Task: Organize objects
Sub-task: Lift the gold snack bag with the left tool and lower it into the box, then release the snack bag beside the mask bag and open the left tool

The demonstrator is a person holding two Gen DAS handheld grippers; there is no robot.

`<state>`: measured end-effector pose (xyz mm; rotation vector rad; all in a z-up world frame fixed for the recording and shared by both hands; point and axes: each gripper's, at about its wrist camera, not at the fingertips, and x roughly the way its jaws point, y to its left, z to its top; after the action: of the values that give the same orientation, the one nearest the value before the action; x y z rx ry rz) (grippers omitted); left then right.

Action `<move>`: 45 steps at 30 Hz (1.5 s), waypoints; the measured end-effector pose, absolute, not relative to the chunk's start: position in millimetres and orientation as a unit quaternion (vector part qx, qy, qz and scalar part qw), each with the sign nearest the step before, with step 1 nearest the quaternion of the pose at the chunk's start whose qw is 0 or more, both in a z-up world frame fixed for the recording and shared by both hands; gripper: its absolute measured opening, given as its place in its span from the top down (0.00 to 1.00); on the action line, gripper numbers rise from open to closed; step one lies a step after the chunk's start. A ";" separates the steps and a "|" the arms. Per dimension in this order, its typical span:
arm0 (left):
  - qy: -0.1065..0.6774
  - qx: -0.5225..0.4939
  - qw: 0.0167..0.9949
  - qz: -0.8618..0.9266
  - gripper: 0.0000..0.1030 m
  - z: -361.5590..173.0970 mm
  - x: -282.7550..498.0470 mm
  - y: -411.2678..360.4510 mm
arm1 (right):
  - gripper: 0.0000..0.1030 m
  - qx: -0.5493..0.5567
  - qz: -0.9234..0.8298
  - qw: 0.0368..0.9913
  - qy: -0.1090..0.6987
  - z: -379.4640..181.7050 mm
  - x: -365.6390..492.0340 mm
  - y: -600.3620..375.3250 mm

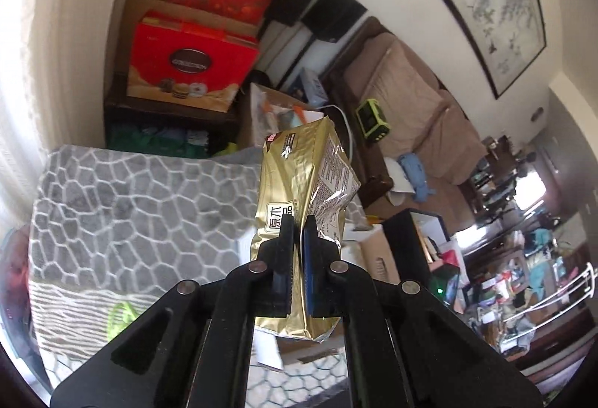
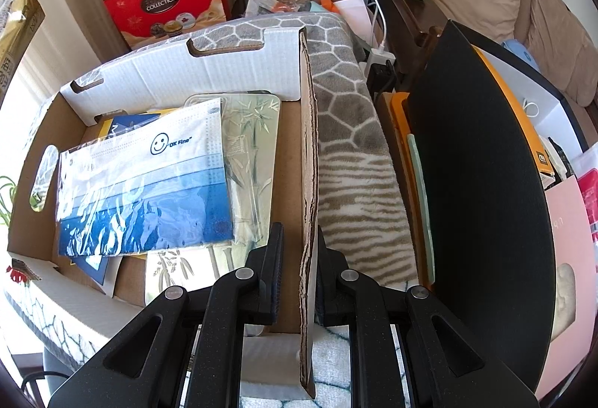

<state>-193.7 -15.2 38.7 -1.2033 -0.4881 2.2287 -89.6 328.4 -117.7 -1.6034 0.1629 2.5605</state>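
Right now the left gripper [image 1: 298, 221] is squeezed tight on a gold packet [image 1: 299, 180]. It holds the packet up in the air, above the grey blanket [image 1: 130, 206]. The jaws pinch a thin fold near the packet's lower half, so they are almost together with only the wrapper between them.

The packet looks light. Its skin is shiny foil and clear film, so it is probably slippery and crinkly. The body looks boxy, like a firm block inside, but the wrapper is loose and creased by the grip. Holding just a fold could let it swing or slide out. I think a safer hold is across the firm middle of the block.

The right gripper [image 2: 299, 247] is clamped on the side wall of the cardboard box [image 2: 308, 154]. One finger is inside the box and one is outside. Cardboard is stiff but bends at the edge, so this hold keeps the box steady.

Inside the box lie a pack of face masks [image 2: 149, 184] and a flat bamboo-print packet [image 2: 254, 139] under it. The gold packet also shows at the far left edge of the right view, but it is too blurry there to tell more.
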 end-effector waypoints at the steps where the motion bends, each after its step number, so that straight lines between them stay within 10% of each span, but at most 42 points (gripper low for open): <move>1: -0.184 -0.449 0.280 0.828 0.96 37.0 -192.6 -12.0 | 0.86 -0.529 0.845 0.058 0.053 -117.7 -89.6 328.3; 24: -0.254 -0.490 0.265 0.791 0.98 -46.2 -165.6 34.6 | 0.86 -0.528 0.845 0.060 0.060 -118.8 -91.5 333.1; 45: -0.121 -0.513 0.178 0.831 0.96 -81.4 -154.9 53.1 | 0.86 -0.528 0.845 0.060 0.060 -119.2 -90.9 332.1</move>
<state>-154.9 53.1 -81.4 -1.4500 -0.3412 2.3519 -90.9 332.1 -119.2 -1.5972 0.1820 2.5594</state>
